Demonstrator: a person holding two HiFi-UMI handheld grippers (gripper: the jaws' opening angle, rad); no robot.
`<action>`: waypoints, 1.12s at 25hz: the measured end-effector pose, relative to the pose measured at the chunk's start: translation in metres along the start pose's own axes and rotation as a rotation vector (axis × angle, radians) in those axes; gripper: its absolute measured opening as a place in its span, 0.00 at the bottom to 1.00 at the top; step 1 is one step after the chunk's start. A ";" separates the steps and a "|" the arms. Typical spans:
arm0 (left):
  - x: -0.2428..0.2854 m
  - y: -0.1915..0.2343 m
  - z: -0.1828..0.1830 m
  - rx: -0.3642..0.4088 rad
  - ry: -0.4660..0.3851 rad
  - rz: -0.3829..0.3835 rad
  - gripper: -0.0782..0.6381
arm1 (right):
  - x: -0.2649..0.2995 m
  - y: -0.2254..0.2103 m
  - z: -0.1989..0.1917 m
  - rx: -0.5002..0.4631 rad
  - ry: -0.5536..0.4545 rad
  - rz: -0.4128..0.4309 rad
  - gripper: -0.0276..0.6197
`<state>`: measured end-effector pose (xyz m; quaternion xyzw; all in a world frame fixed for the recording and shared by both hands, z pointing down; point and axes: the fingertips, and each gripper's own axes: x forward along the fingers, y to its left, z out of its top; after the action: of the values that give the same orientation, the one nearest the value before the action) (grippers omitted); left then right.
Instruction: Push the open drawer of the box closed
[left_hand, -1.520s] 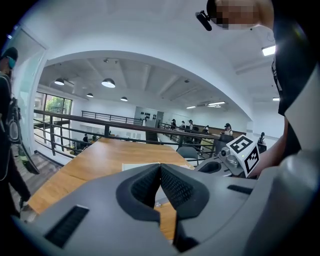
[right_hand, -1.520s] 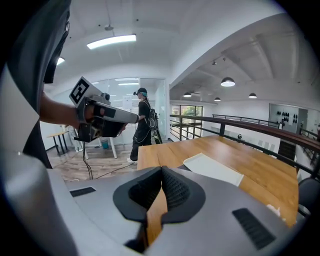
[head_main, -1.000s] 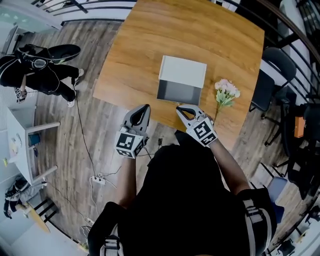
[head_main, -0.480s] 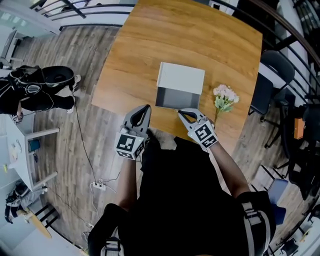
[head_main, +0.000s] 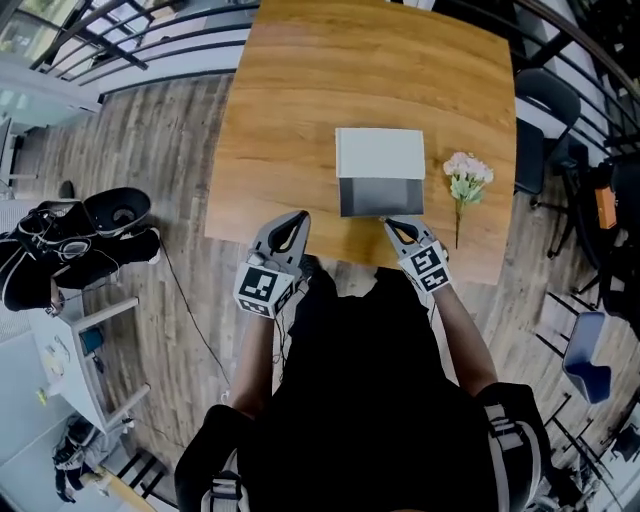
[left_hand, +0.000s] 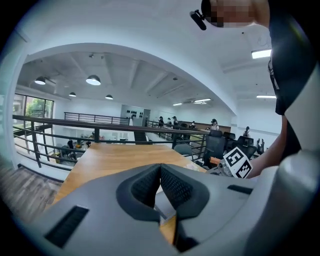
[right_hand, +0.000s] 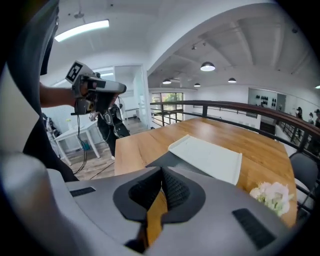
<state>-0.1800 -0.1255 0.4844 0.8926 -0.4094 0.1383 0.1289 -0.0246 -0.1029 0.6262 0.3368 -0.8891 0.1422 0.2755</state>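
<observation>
The right hand-held gripper (head_main: 390, 222) has its jaws pressed together with nothing between them, and its tip sits right at the front edge of the open drawer (head_main: 381, 197). Whether it actually touches cannot be told. The box (head_main: 379, 153) lies straight ahead of this gripper on the worktop (head_main: 300, 110). Its white top is beyond the grey drawer, which still stands pulled out toward the person about as far as a second ago. Since then the head view has swung, so the box now appears square-on rather than skewed. The right gripper has also crept from the drawer's near corner to a point nearer the middle of its front.

A sprig of pale flowers (head_main: 467, 177) lies ahead and to the right of this gripper, just beside the box. The left hand-held gripper (head_main: 297, 216) is likewise closed and empty. It still hovers at the worktop's near edge, well left of the drawer, much as before.
</observation>
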 end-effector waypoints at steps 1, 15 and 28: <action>-0.001 0.009 0.005 0.007 -0.006 -0.016 0.14 | 0.004 0.003 -0.002 0.012 0.010 -0.022 0.07; 0.008 0.026 0.018 0.065 0.017 -0.136 0.14 | 0.042 0.010 -0.057 0.164 0.120 -0.101 0.07; 0.007 0.018 0.017 0.061 0.019 -0.113 0.14 | 0.065 -0.010 -0.105 0.271 0.215 -0.106 0.11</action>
<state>-0.1866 -0.1478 0.4731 0.9164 -0.3528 0.1515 0.1130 -0.0169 -0.0978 0.7495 0.3998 -0.8083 0.2813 0.3282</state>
